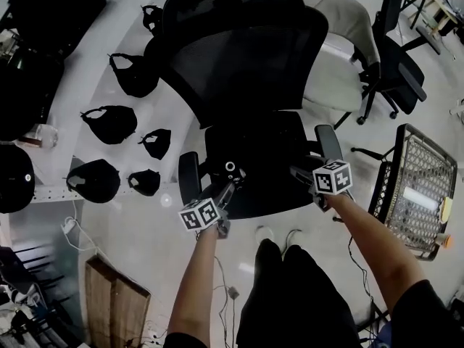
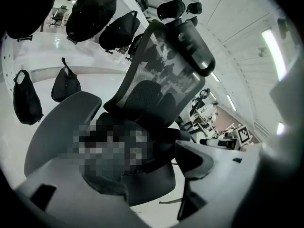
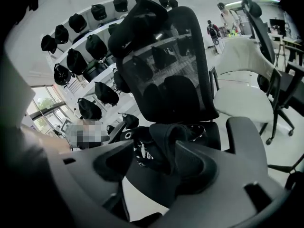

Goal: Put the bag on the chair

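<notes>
bag: the black bag [image 1: 250,164] lies slumped on the chair's seat, in front of the backrest and between the two armrests, with neither gripper touching it.
ring: a pale ring [image 1: 230,167] shows at the bag's near-left edge.
chair: a black office chair [image 1: 246,56] stands upright, with its mesh backrest [image 3: 166,65] facing the person.
seat: the seat [image 1: 272,198] is dark, and the bag covers most of its middle.
armrests: one armrest [image 1: 188,176] stands at each side of the seat, and each gripper is just beside one of them.
left gripper: the left gripper [image 1: 230,185] is at the seat's near-left corner and points down toward the bag.
left fingers: the fingers [image 2: 204,158] are spread wide and pinch nothing; the bag and seat are seen beyond the gap.
right gripper: the right gripper [image 1: 299,174] is at the seat's right edge and angled in toward the bag.
right fingers: its fingers [image 3: 199,165] are spread wide; the bag shows past the tips, and nothing is pressed between them.
white chair: a white chair [image 1: 341,56] stands just behind and to the right of the black one.
other bags: several other bags [image 3: 95,46], all black, hang in rows on a white wall left of the chair.
wire basket: a wire basket [image 1: 417,187] stands at the far right, well apart from the chair.
shoes: the person's shoes [image 1: 264,234] are on the floor [image 1: 130,223] just before the seat.
</notes>
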The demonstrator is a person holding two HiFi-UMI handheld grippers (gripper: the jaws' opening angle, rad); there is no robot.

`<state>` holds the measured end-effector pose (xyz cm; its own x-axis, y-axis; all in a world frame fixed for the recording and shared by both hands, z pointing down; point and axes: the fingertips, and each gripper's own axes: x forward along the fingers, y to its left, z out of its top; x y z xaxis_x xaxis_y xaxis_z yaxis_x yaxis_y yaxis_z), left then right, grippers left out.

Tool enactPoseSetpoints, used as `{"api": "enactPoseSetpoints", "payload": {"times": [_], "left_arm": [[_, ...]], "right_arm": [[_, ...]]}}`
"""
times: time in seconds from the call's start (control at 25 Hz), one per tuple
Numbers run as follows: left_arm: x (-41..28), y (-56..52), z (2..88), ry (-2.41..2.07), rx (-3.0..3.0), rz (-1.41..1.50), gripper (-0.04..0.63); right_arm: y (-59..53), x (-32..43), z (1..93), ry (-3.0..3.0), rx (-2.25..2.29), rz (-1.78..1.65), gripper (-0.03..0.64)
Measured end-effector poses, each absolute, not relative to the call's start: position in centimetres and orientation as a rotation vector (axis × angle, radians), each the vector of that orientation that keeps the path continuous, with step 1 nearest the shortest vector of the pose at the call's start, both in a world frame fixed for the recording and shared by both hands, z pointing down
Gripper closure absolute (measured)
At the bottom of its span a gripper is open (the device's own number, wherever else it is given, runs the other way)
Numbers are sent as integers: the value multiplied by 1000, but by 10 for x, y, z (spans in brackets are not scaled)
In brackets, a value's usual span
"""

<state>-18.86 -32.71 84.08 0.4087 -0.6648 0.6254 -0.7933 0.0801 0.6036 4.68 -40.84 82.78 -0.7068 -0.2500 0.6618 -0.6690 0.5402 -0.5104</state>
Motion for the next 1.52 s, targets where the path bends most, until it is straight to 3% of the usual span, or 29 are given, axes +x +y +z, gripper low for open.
{"api": "enactPoseSetpoints", "payload": {"times": [0.76, 1.0, 1.24, 1.52], "left_arm": [[-146, -181, 666, -1261, 1915, 138, 291], [-146, -138, 600, -1240, 1938, -12, 291], [-145, -112, 533, -1346, 1985, -158, 291], [-154, -114, 488, -1500, 2026, -192, 302]], "right_arm": [[-258, 101, 666, -2360, 670, 838, 359], [-222, 111, 598, -2499, 784, 904, 361], [-215, 121, 515, -2661, 934, 825, 387], [-237, 151, 482, -2652, 1161, 799, 493]]}}
